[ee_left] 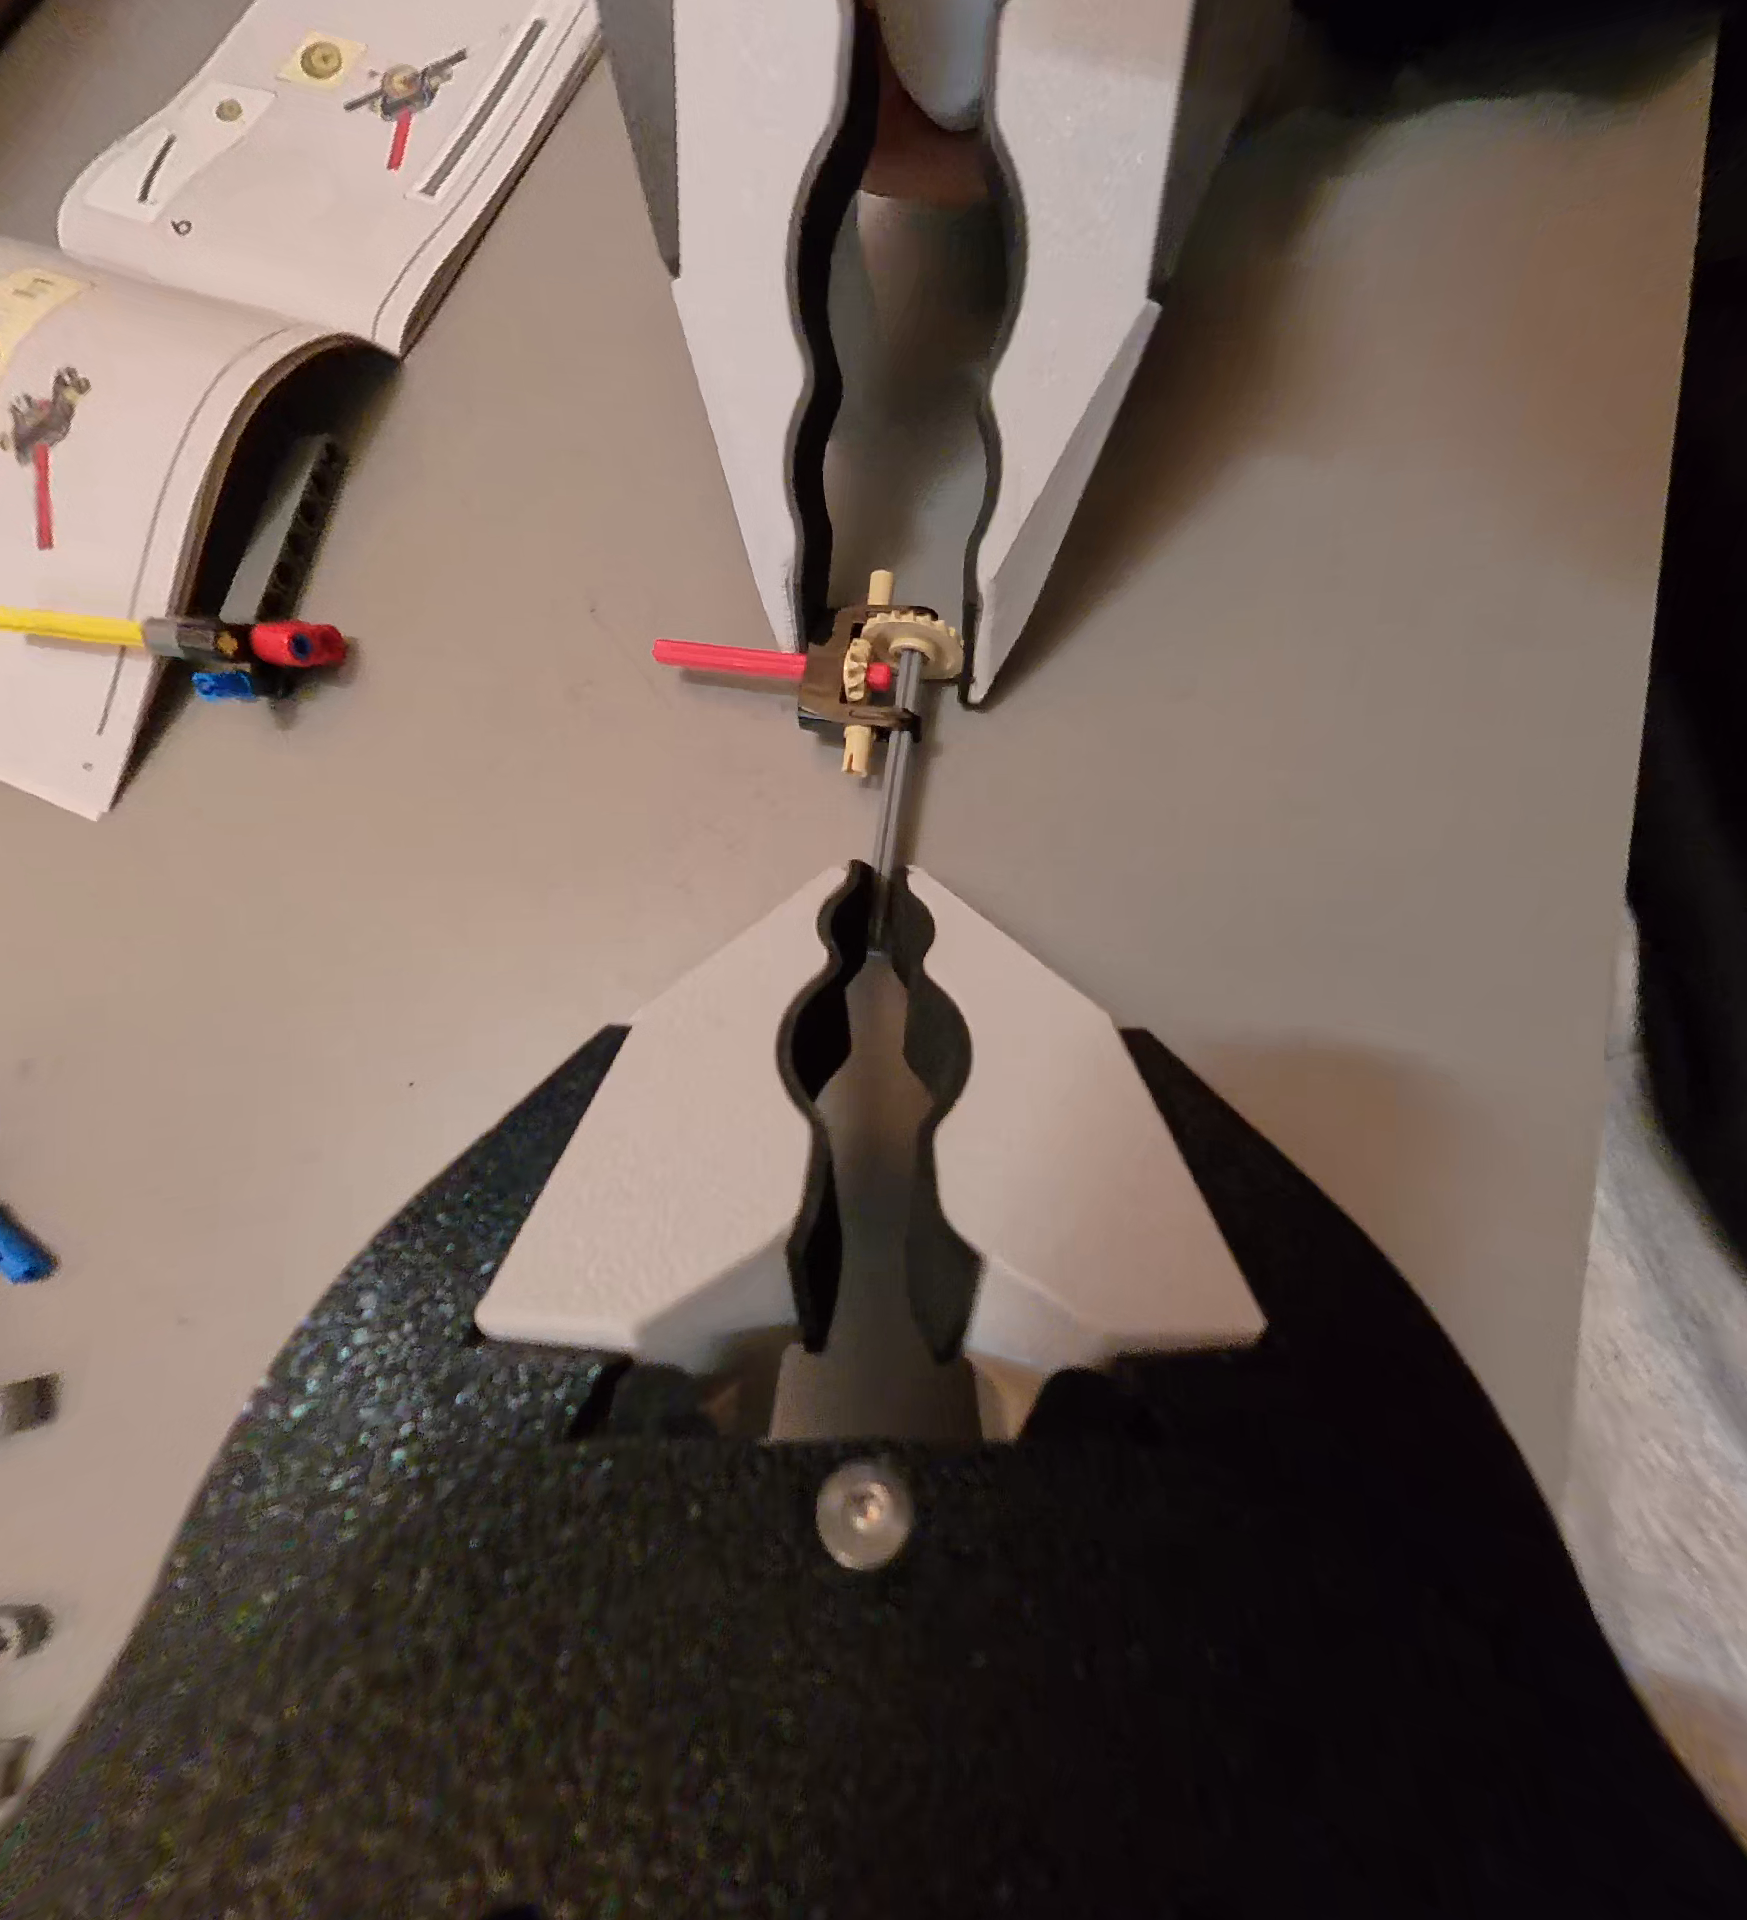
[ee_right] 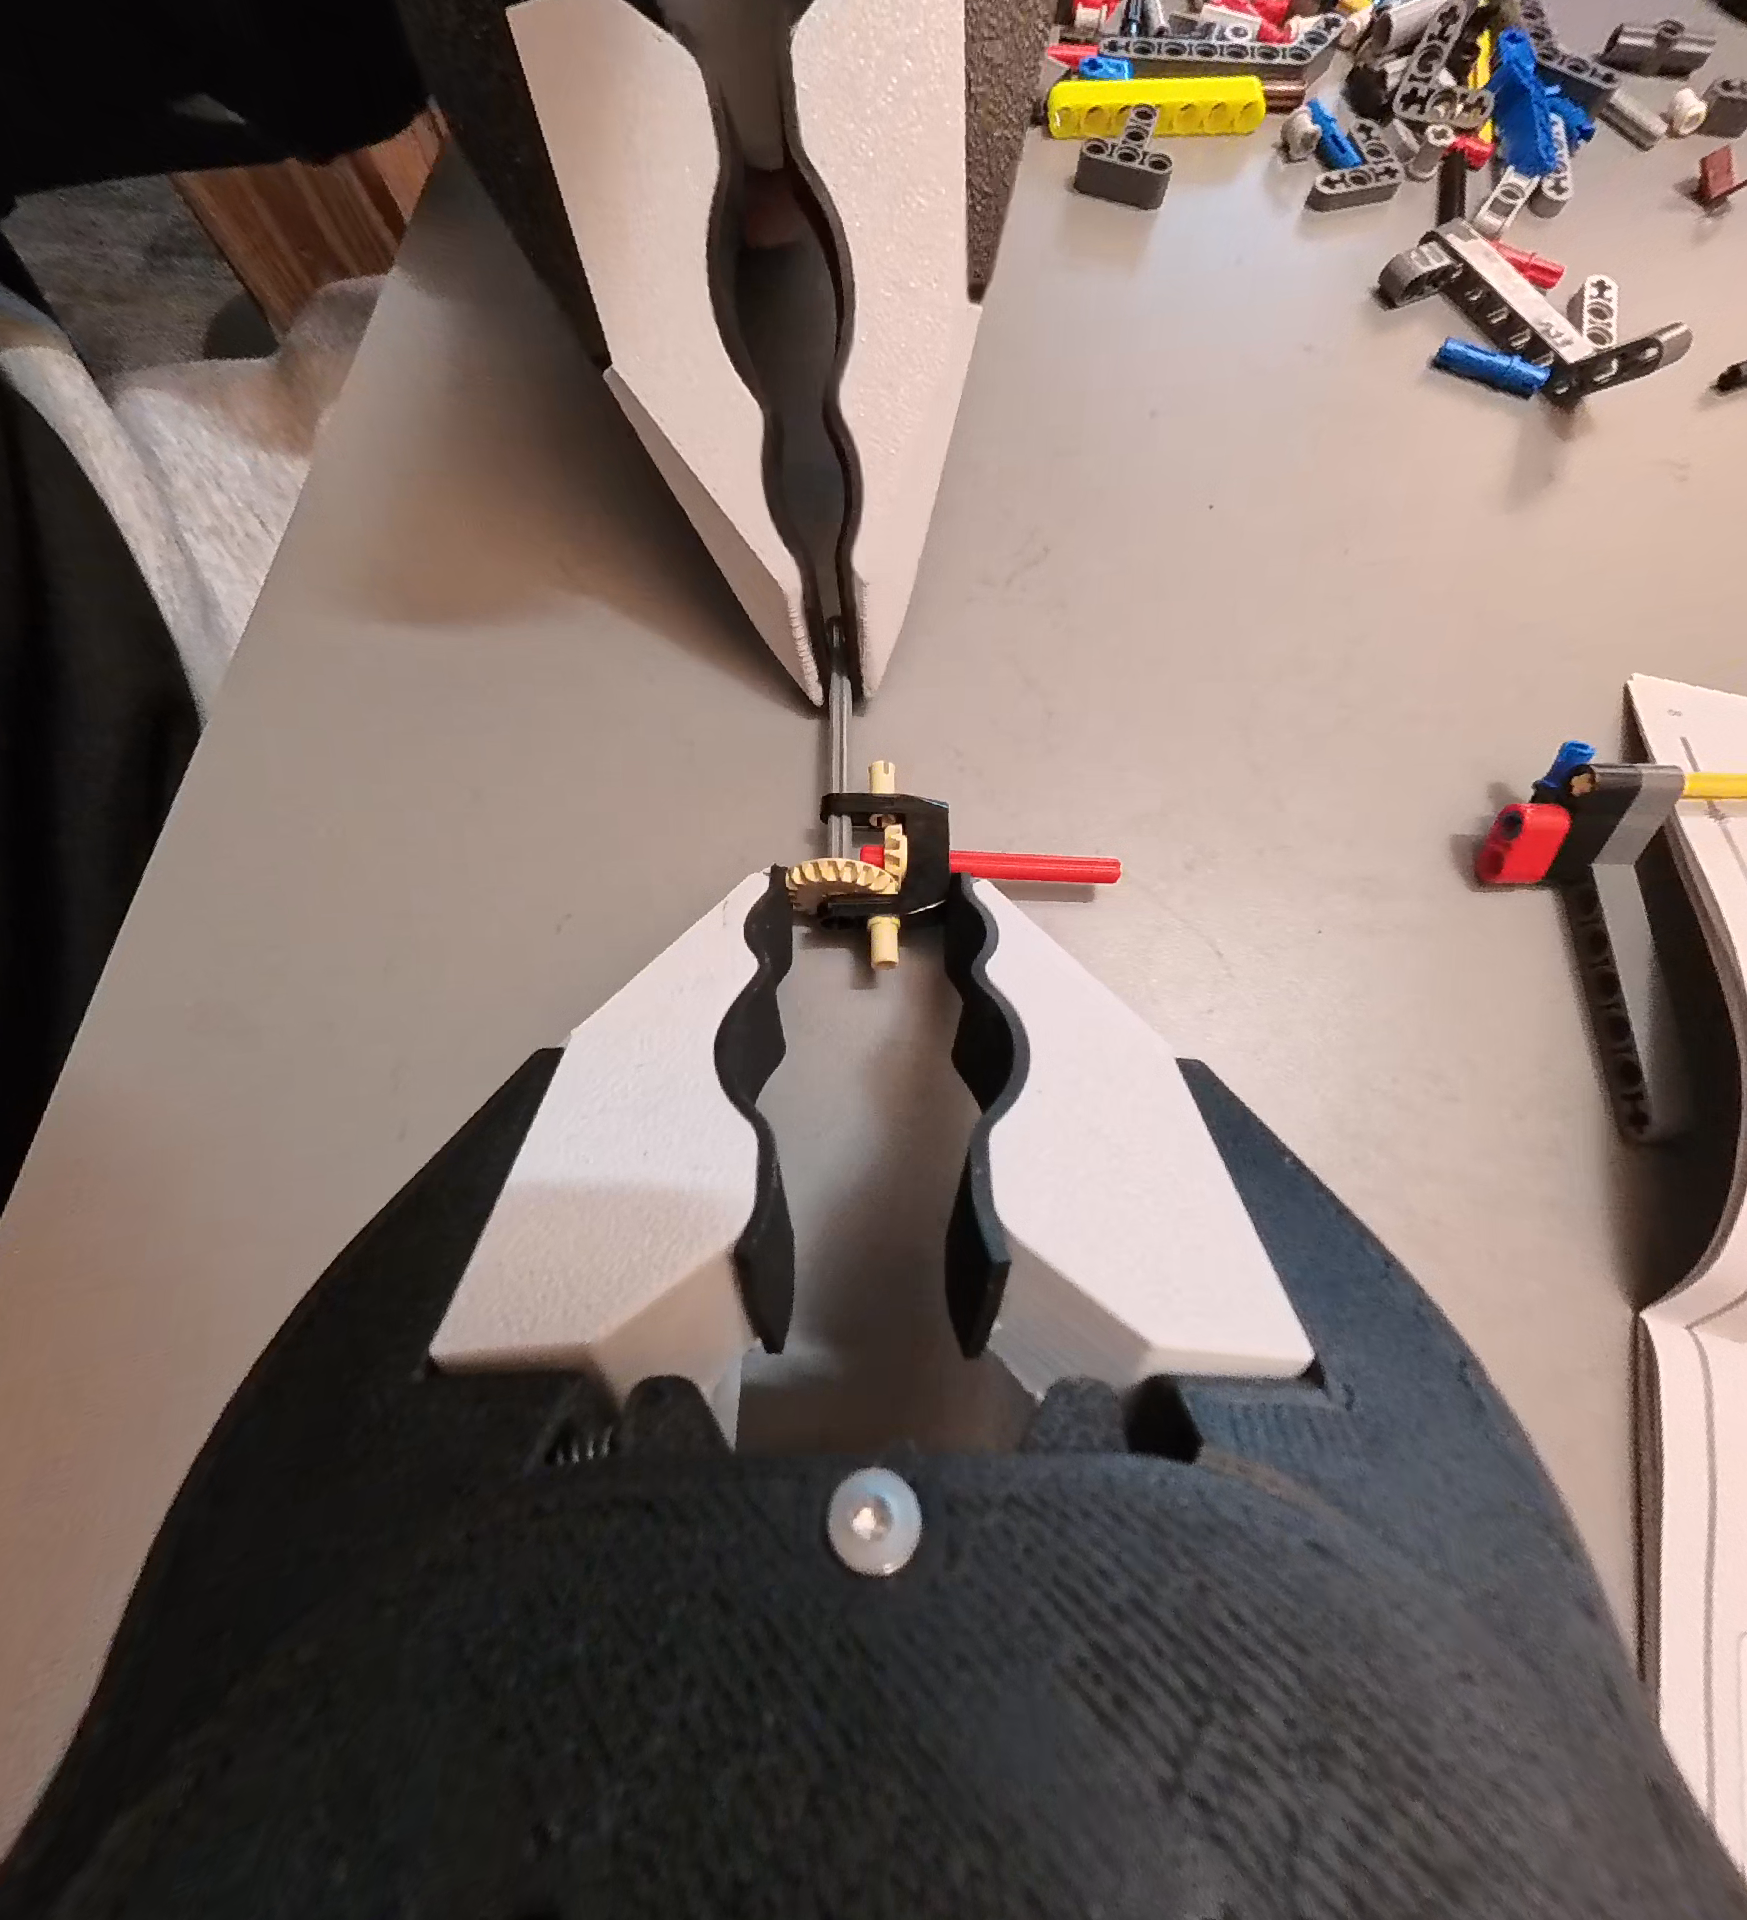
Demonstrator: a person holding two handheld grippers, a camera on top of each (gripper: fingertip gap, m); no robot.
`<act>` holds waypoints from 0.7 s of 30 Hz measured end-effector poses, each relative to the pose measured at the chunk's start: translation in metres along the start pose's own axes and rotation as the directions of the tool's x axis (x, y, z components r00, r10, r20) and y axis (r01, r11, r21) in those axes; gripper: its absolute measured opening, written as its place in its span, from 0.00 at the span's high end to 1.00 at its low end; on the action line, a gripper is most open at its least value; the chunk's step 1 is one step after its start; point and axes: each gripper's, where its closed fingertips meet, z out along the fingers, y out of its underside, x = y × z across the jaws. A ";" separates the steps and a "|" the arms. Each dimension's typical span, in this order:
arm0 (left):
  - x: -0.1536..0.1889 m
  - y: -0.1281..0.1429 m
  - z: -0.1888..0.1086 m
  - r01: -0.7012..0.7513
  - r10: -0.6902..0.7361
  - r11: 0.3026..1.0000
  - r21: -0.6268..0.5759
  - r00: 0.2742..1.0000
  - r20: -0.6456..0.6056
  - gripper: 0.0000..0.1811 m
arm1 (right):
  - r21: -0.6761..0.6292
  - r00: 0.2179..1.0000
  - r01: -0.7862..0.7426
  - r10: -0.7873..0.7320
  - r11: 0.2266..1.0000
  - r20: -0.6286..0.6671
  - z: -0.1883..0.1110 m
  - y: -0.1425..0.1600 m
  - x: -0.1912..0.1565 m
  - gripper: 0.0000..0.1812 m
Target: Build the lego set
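A small gear assembly (ee_left: 853, 675), a black frame with tan bevel gears and tan pins, is held just above the grey table (ee_left: 433, 987). A red axle (ee_left: 729, 657) sticks out of its side. A dark grey axle (ee_left: 900, 800) runs through the large tan gear. My left gripper (ee_left: 879, 883) is shut on the near end of that grey axle. My right gripper (ee_right: 864, 899) is shut on the gear assembly (ee_right: 884, 852), with its jaws on either side of the black frame. The two grippers face each other tip to tip.
An open instruction booklet (ee_left: 121, 468) lies beside a sub-assembly (ee_left: 225, 644) with a yellow axle and red and blue pieces. A pile of loose pieces (ee_right: 1420, 125) lies at the far right of the right wrist view. The table edge (ee_left: 1617, 935) is close by. Across from one pair of fingers to the other is roughly 4 cm.
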 end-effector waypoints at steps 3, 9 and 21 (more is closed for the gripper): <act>0.000 0.000 0.001 0.066 -0.066 0.998 -0.003 0.998 -0.016 0.99 | -0.001 1.000 0.002 -0.002 1.000 -0.005 0.000 0.000 0.000 0.84; 0.002 0.000 0.001 0.110 -0.110 0.994 -0.002 0.994 -0.010 0.99 | 0.000 1.000 -0.001 0.001 1.000 0.005 0.000 0.000 0.000 0.84; 0.008 0.000 0.000 0.042 -0.042 0.999 0.004 0.999 -0.034 0.99 | 0.048 0.989 -0.079 0.072 0.996 0.126 -0.005 -0.007 -0.005 0.84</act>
